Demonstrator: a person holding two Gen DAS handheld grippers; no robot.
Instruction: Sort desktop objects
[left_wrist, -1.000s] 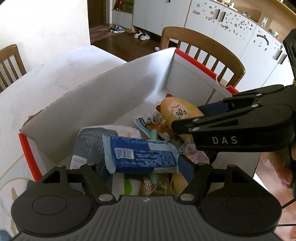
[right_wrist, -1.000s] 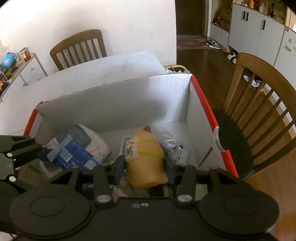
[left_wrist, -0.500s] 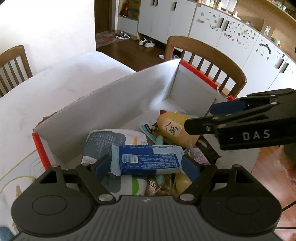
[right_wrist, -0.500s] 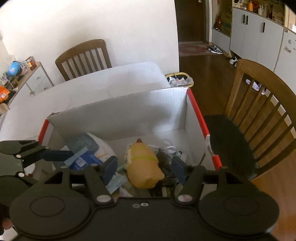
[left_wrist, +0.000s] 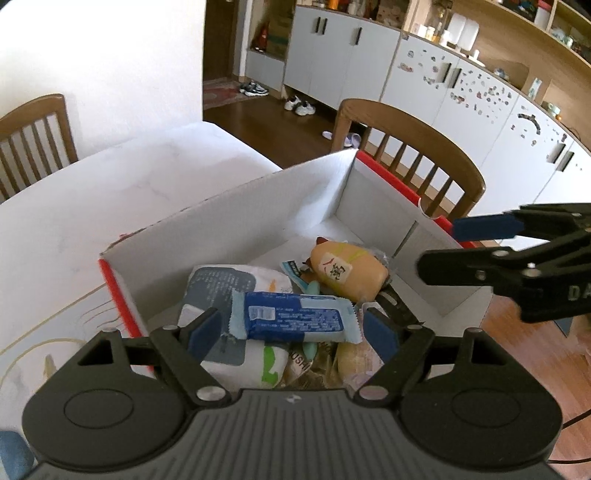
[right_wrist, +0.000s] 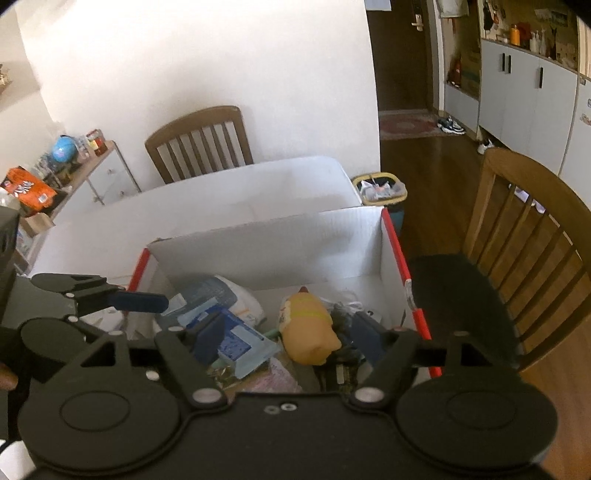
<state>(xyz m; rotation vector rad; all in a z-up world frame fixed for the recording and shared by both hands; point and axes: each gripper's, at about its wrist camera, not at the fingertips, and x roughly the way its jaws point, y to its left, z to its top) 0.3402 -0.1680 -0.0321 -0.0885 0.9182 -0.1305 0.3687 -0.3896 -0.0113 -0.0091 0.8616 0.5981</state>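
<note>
A white cardboard box with red edges holds a pile of items. A blue snack packet lies on top of a grey-and-white pouch. My left gripper hangs just over the packet, open, with its pads clear of the packet's ends. A yellow plush toy rests in the box below my right gripper. Its jaws are opening and the pads do not touch the toy. In the left wrist view the right gripper reaches over the box's right wall, above the toy.
The box stands at the corner of a white table. Wooden chairs stand close by, one at the box's right side and one behind the table. A yellow-rimmed waste bin sits on the floor past the table.
Both grippers have risen and drawn back from the box. The right jaws have spread off the yellow toy, which stays in the box. The left jaws have widened around the blue packet.
</note>
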